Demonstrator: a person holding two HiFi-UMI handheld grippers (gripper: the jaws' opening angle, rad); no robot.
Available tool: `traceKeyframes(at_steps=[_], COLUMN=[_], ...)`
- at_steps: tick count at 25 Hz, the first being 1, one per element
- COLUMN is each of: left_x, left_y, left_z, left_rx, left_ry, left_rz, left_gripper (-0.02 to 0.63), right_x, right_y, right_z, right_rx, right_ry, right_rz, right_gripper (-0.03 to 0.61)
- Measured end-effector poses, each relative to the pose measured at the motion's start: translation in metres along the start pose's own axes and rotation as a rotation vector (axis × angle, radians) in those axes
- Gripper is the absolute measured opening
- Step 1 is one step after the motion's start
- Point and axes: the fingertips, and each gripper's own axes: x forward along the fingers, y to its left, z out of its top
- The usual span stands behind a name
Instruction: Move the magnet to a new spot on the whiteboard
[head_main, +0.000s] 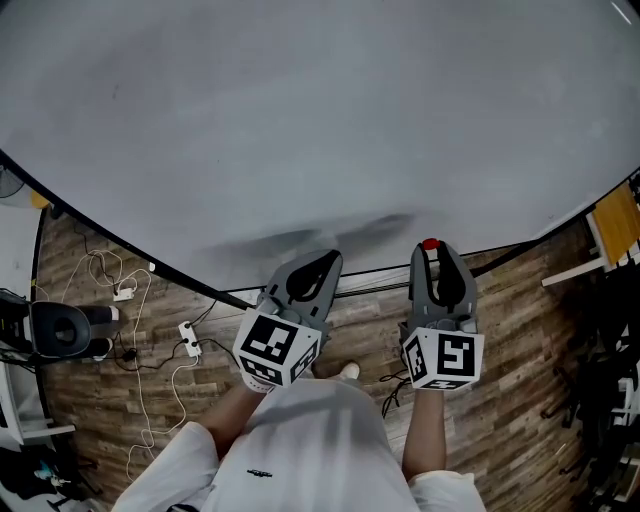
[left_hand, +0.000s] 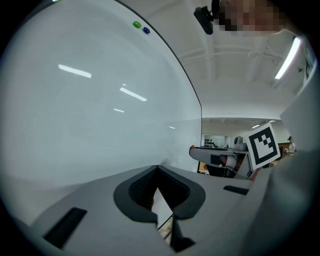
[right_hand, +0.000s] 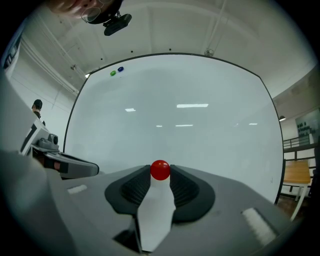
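Red magnet (right_hand: 160, 170) pinched at the very tips of the right gripper (head_main: 431, 252), one pad on each side of the ball, low on the whiteboard (head_main: 300, 120) near its bottom edge and somewhat right of the middle; whether the magnet touches the board face or stands just off it cannot be told. The step in hand appears to be the carry to a new spot. Because the grip sits so far out on the tips, an even squeeze across the widest part of the ball seems wise, with the magnet drawn straight off the face rather than dragged, then pressed flat at the chosen place and allowed to seat before the jaws spread. The bottom rail (head_main: 370, 272) lies just beneath the jaws, so the free direction is upward — the face above and to both sides is bare. Only a green magnet (right_hand: 113, 73) and a blue magnet (right_hand: 120, 69) sit on it, side by side near the top left corner and well apart from the work. The left gripper (left_hand: 157, 167) has its jaws pressed together on nothing and is held near the same bottom edge, to the left; a leftward path at this height would meet it, so a rising or rightward path looks clearer.
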Motion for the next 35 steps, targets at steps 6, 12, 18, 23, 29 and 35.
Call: traceKeyframes(at_steps=[6,12,18,23,29,35], left_x=[0.001,0.007,0.006,0.005,-0.001,-0.006], left_y=[-0.002,-0.007,-0.002,0.002,0.010,0.021], left_z=[-0.001,-0.005,-0.015,-0.032,-0.052,-0.070], left_rx=[0.000,-0.013,-0.014,0.001,0.001,-0.007], left_ry=[0.003,0.019,0.020,0.039,0.027,0.037], left_rz=[-0.020,-0.039,-0.025,-0.011,0.045,0.070], left_gripper=[0.002,0.002,0.002,0.002,0.002,0.002], right_x=[-0.011,-0.017,-0.014,-0.008,-0.001,0.006], right_y=[-0.001,-0.004,-0.001,0.007,0.017,0.035], right_z=[-0.008,-0.008,-0.024,-0.046,-0.077,-0.100], right_rx=[-0.008,0.001,-0.019,-0.011,-0.055,-0.072], right_ry=[0.014,0.012,0.009,0.024,0.046,0.050], right_rz=[-0.006,-0.012,-0.016,0.009,0.050,0.113], right_gripper=[0.127,0.127,0.129,0.129,0.129,0.129])
